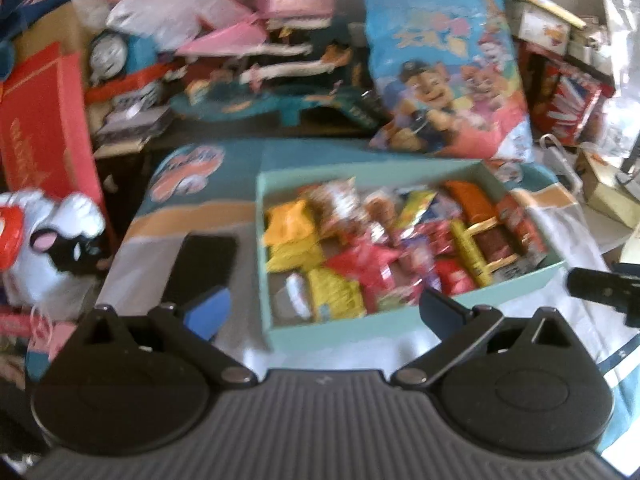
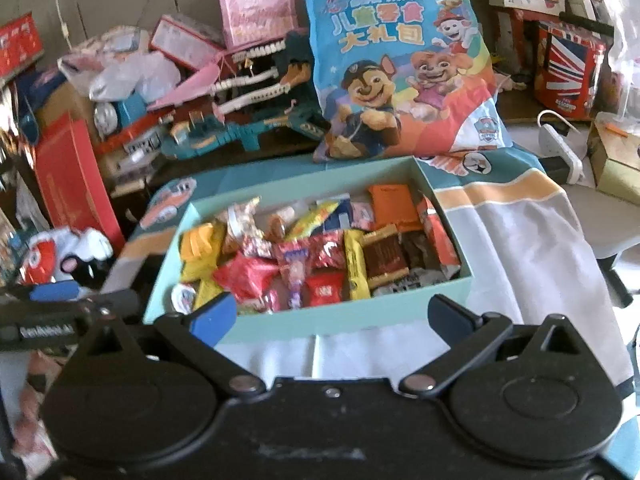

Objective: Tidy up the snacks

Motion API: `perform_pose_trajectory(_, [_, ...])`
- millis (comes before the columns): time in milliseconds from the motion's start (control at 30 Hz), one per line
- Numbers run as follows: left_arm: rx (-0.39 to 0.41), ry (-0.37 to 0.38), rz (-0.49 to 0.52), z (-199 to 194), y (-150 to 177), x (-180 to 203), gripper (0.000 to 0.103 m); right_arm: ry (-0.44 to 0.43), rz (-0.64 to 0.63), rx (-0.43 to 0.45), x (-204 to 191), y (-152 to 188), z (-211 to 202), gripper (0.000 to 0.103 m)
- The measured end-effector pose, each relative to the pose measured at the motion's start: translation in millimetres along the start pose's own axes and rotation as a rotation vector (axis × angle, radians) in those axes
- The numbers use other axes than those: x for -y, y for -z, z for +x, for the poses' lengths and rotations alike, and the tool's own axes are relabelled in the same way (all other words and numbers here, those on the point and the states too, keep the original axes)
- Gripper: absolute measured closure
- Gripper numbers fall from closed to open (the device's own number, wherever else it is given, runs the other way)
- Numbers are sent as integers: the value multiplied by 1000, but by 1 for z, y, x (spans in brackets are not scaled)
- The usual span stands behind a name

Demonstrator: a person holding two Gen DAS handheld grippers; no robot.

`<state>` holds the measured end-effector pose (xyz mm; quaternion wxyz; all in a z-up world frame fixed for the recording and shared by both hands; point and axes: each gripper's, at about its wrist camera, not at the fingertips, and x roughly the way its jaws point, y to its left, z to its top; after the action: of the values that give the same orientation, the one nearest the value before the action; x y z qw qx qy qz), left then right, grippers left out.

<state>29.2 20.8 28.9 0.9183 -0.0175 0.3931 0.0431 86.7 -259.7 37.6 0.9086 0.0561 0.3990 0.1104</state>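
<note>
At the far left of the scene a red carton (image 2: 76, 176) leans upright beside a white and black plush toy (image 2: 70, 258), and a heap of pink packets and teal plastic toys (image 2: 240, 92) fills the far side behind them. A dark flat object (image 1: 202, 266) lies on the patterned cloth (image 2: 516, 232) just left of the box in the left wrist view; what it is cannot be made out. The left gripper (image 1: 324, 312) has its jaws spread wide with nothing between them, near the box's near edge. In the middle sits the pale green box (image 2: 444, 292), open-topped and packed with snacks (image 2: 320, 252): yellow packets at its left, red wrappers in the middle, a yellow bar, brown wafer-like packs and an orange sachet toward the right. The left view is blurred, so wrapper labels are unreadable. The right gripper (image 2: 332, 316) also stands wide open and empty, just short of the box's near wall. Behind the box leans a large blue cartoon-dog snack bag (image 2: 400, 68), and at the far right stand a red tin with a flag pattern (image 2: 568, 72) and a white power plug (image 2: 558, 148), partly cut off.
</note>
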Motion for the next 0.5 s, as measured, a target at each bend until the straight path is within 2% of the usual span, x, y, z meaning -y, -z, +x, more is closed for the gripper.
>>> perform_pose_trajectory(133, [-46, -61, -23, 8, 21, -22, 0, 18, -32, -29, -5, 18, 5, 0])
perform_pose_trajectory(267, [-74, -90, -60, 16, 41, -39, 0, 50, -50, -77, -4, 34, 16, 0])
perform_pose_trajectory(500, [-102, -99, -77, 27, 42, -40, 0, 92, -13, -138, 5, 34, 31, 0])
